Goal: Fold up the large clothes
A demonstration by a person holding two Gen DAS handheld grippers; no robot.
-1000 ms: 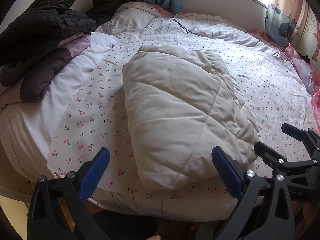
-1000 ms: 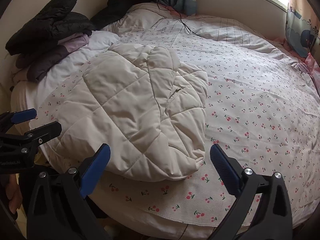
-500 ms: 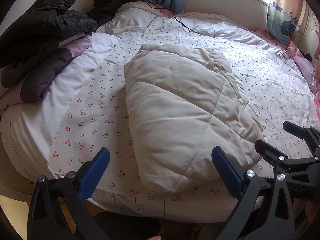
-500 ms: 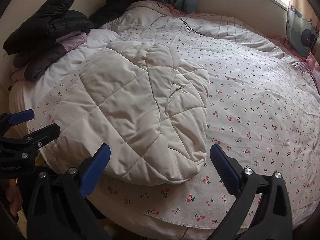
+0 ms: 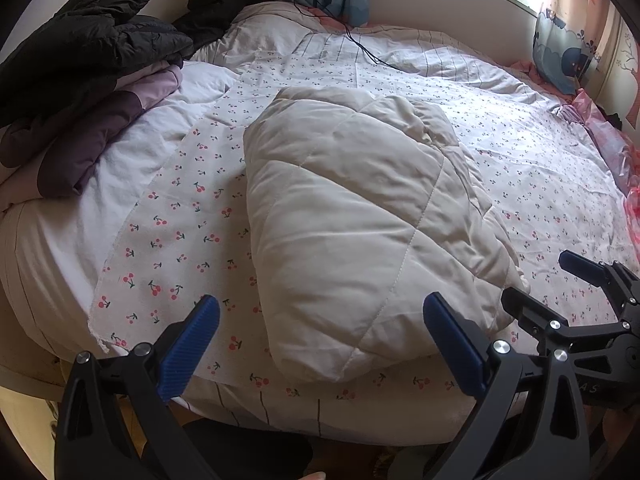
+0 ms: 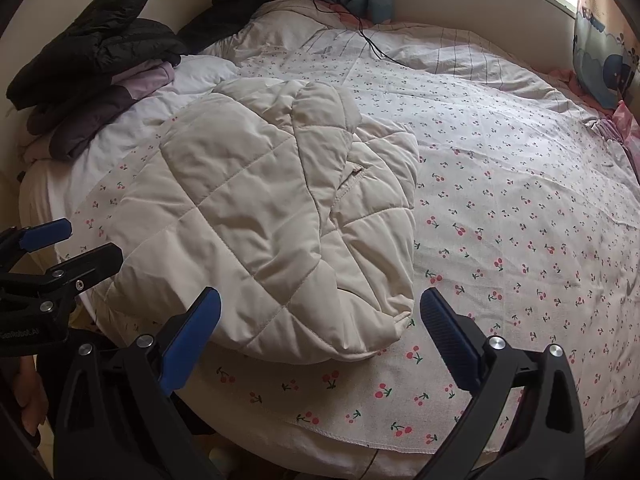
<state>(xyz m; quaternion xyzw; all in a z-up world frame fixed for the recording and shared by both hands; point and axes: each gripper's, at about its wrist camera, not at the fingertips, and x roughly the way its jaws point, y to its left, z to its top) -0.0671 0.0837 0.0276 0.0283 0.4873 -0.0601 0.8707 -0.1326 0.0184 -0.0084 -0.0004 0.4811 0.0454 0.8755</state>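
Note:
A cream quilted jacket (image 5: pixel 360 220) lies folded into a thick bundle on the cherry-print sheet (image 5: pixel 176 232), near the bed's front edge. The same jacket (image 6: pixel 272 216) fills the left half of the right wrist view. My left gripper (image 5: pixel 320 344) hangs open just short of the bundle's near edge, holding nothing. My right gripper (image 6: pixel 320 336) is open too, at the bundle's near right corner, empty. Each gripper shows in the other's view: the right gripper (image 5: pixel 560 292) at far right, the left gripper (image 6: pixel 64 244) at far left.
A stack of folded dark and lilac coats (image 5: pixel 80 80) sits at the bed's left side. More dark clothing (image 5: pixel 232 4) lies by the headboard, beside a black cable (image 5: pixel 360 48). Curtains (image 5: pixel 560 52) and pink fabric (image 5: pixel 616 152) border the right. The sheet's right half (image 6: pixel 520 200) is bare.
Both grippers have crept slightly forward toward the bed, so the jacket looks a little closer. The jacket itself has not moved, and both grippers stay open.

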